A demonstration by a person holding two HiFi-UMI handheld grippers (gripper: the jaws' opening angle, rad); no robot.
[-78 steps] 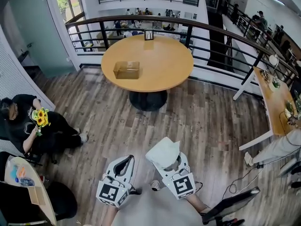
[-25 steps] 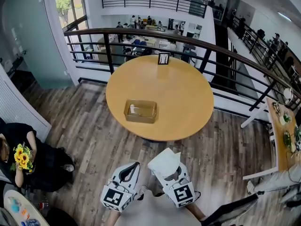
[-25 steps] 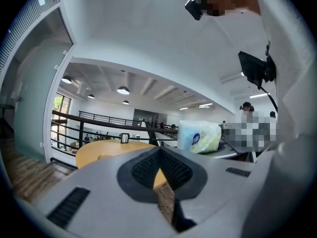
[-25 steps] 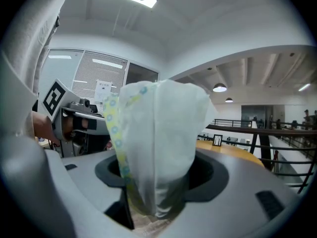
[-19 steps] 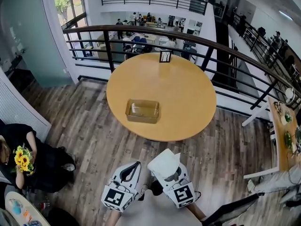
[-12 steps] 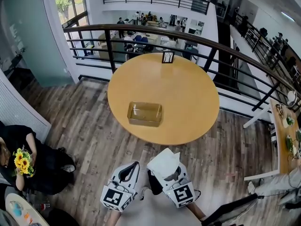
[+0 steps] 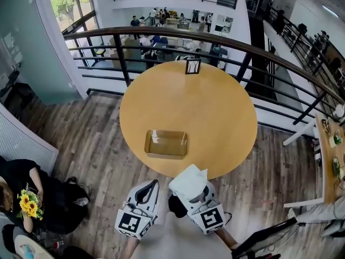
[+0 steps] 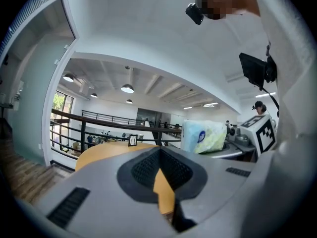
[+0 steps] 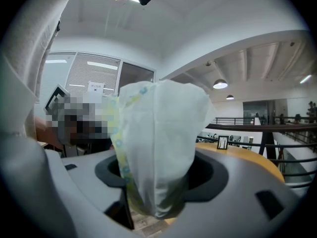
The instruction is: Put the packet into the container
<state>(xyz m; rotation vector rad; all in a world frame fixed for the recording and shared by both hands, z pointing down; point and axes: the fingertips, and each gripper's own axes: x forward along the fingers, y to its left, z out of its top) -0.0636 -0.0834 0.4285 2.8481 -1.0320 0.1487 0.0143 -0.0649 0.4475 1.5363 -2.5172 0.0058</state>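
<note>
A clear, empty rectangular container sits on the round wooden table, toward its near left side. My right gripper is held upright just short of the table's near edge, shut on a white packet that sticks up out of its jaws. In the right gripper view the packet fills the middle, with a yellow-green printed edge. My left gripper is beside it on the left, shut and holding nothing. The left gripper view also catches the packet at its right.
A small picture frame stands at the table's far edge, in front of a black railing over a lower floor. A seated person with sunflowers is at the lower left. Another table is at the right.
The table and container have drawn closer and lower in the head view. Both grippers keep the same pose, the right one still holding the packet.
</note>
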